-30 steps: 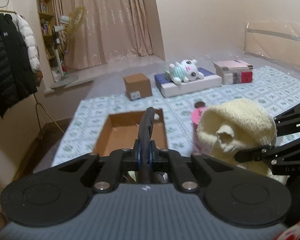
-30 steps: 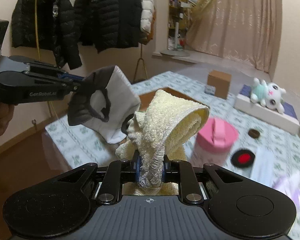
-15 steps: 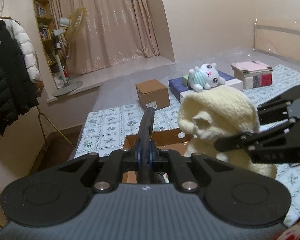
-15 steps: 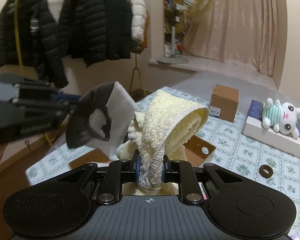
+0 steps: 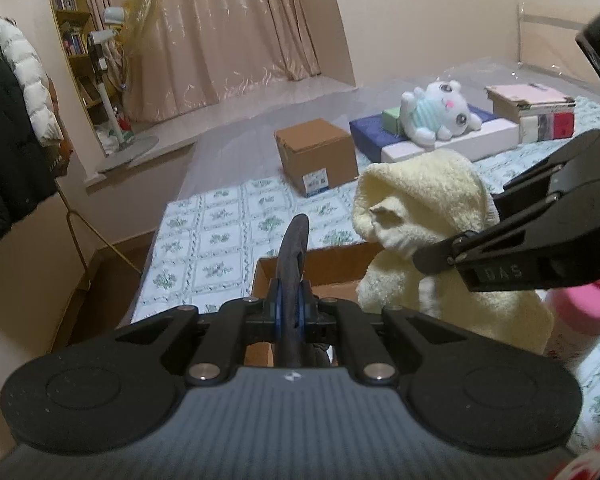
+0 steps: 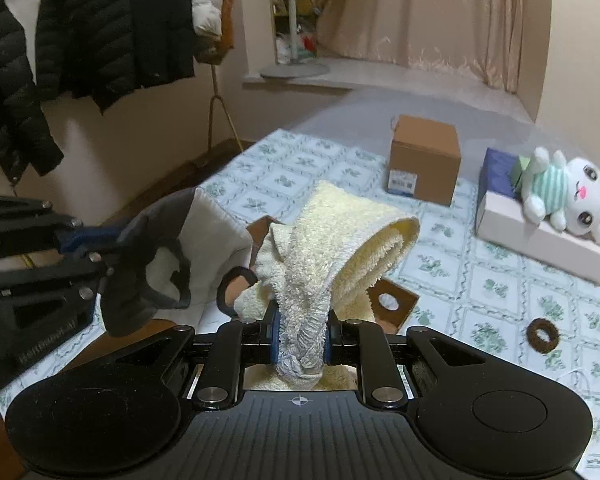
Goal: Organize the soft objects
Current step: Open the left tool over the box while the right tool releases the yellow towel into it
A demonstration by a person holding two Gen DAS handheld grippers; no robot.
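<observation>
Clearly, yellow towel (image 6: 340, 248) (bunched) sits between right jaws.

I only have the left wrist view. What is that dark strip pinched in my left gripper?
Observer: In the right wrist view it is a white cloth with dark grey trim, hanging from the left gripper.
Operator: Is the right gripper actually gripping the towel, or just behind it?
Observer: Gripping. The right gripper is shut on a bunched end of the yellow towel, and the rest folds forward over the jaws.
</observation>
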